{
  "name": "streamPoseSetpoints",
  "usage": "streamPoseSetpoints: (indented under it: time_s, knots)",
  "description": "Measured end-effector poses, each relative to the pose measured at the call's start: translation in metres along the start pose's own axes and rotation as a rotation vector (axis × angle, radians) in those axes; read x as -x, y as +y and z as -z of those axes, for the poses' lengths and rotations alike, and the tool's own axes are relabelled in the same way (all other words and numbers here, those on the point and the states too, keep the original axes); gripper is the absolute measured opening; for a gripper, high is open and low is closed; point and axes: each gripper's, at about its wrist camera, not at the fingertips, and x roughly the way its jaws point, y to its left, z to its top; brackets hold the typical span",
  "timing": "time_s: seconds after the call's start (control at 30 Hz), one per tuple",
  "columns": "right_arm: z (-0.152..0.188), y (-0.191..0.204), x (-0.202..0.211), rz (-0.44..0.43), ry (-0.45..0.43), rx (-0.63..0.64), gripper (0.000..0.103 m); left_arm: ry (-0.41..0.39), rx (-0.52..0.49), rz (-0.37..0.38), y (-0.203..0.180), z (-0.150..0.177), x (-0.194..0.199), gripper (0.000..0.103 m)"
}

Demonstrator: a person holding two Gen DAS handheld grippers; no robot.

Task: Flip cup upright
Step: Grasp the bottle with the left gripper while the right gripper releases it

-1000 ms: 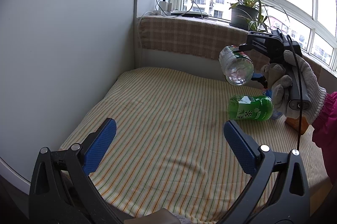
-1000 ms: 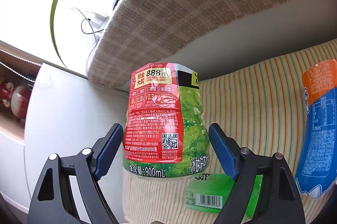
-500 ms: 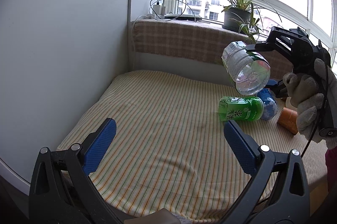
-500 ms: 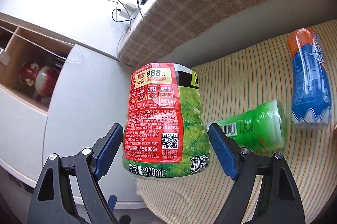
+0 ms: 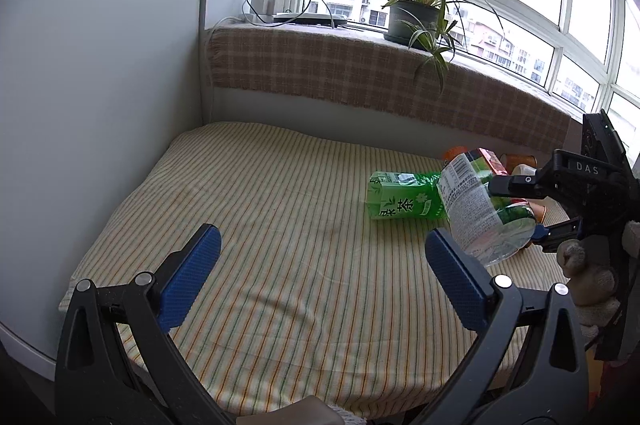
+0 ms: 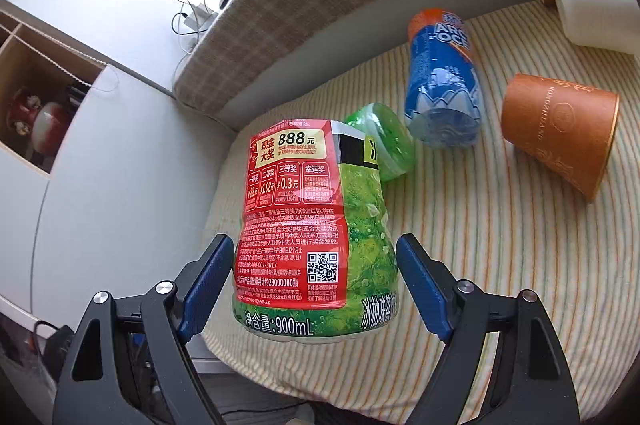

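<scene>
Between right gripper point(image 6: 315, 265) pads: bottle point(image 6: 316, 225)

Bottle point(image 6: 316, 229) held between right gripper point(image 6: 316, 281) fingers above bed point(image 6: 480, 265); two bottles point(image 6: 442, 81) laid behind it, cups point(image 6: 560, 133) to right.

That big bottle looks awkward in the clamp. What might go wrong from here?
1. The right gripper holds the red-and-green bottle tilted above the striped cloth; the smooth plastic might slip out.
2. Set down, it could bump the green bottle lying close by and roll it.
3. The cloth looks soft and rumpled, so an upright bottle might topple.
The left gripper is open and empty, too far off to steady it.
</scene>
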Motion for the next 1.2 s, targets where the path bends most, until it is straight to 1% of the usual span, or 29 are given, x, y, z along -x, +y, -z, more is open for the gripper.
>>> streamPoseSetpoints:
  time_s: [0.13, 0.23, 0.37, 0.5, 0.63, 0.83, 0.97, 1.03, 1.1, 1.2]
  knots:
    - [0.017, -0.01, 0.005, 0.077, 0.009, -0.006, 0.083, 0.016, -0.006, 0.029, -0.008, -0.001, -0.005, 0.103]
    - [0.025, -0.018, 0.005, 0.11, 0.023, -0.032, 0.083, 0.032, -0.009, 0.053, -0.015, 0.0, -0.008, 0.103]
    - [0.032, -0.023, 0.008, 0.159, 0.002, -0.03, 0.083, 0.05, -0.021, 0.077, -0.025, 0.001, -0.012, 0.103]
    - [0.035, -0.029, 0.007, 0.164, 0.006, -0.045, 0.084, 0.06, -0.024, 0.096, -0.033, 0.001, -0.014, 0.103]
    - [0.037, -0.03, 0.006, 0.19, 0.001, -0.039, 0.084, 0.061, -0.029, 0.105, -0.039, 0.002, -0.014, 0.103]
    - [0.039, -0.034, 0.014, 0.189, -0.009, -0.023, 0.084, 0.065, -0.038, 0.111, -0.044, 0.0, -0.017, 0.103]
    - [0.041, -0.029, 0.029, 0.183, -0.049, 0.03, 0.084, 0.103, -0.01, 0.162, -0.044, -0.002, -0.022, 0.103]
    - [0.043, -0.027, 0.039, 0.193, -0.078, 0.066, 0.084, 0.131, 0.008, 0.19, -0.044, -0.003, -0.027, 0.103]
    - [0.048, -0.024, 0.049, 0.227, -0.111, 0.111, 0.084, 0.165, 0.031, 0.226, -0.045, -0.003, -0.032, 0.103]
    - [0.056, -0.021, 0.063, 0.302, -0.158, 0.176, 0.084, 0.244, 0.085, 0.306, -0.044, -0.003, -0.045, 0.103]
